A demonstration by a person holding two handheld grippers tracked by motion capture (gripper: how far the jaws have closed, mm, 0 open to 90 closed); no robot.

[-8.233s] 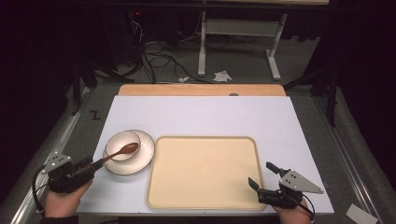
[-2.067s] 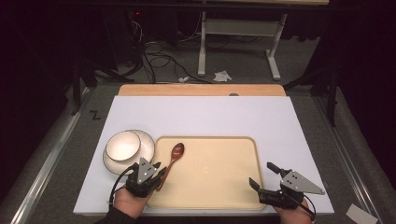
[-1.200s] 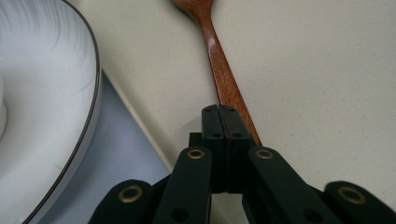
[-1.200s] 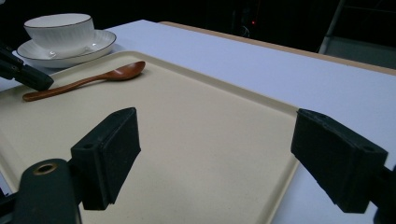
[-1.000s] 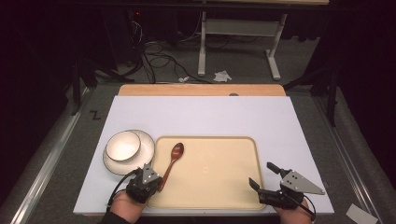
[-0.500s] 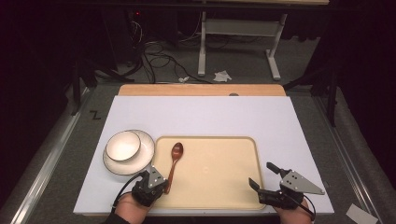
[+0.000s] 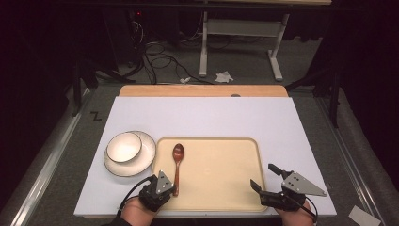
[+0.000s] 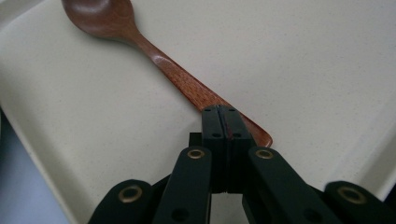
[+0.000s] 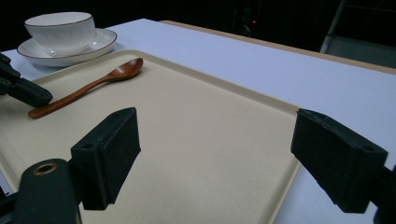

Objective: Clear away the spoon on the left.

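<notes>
A brown wooden spoon [image 7: 177,162] lies on the beige tray [image 7: 221,174], bowl end pointing away from me. In the left gripper view its handle [image 8: 187,84] runs under my left gripper [image 8: 223,112], whose jaws are pressed together just over the handle's near end. The high view places that gripper [image 7: 172,190] at the tray's near left corner. From the right gripper view, the left gripper [image 9: 28,93] sits slightly above the spoon [image 9: 88,86]. My right gripper [image 7: 263,175] rests at the tray's near right corner, wide open [image 9: 224,149] with bare tray [image 9: 201,140] between its jaws.
A white bowl [image 7: 123,147] sits on a white saucer [image 7: 141,162] just left of the tray, also seen as bowl [image 9: 58,28] and saucer [image 9: 100,42]. White sheet [image 7: 202,117] covers the table, with a wooden strip [image 7: 202,91] at its far edge.
Earlier the left gripper carried the spoon from the saucer to the tray. Over the last second it has shifted slightly toward the near edge; spoon and right gripper stay still.
</notes>
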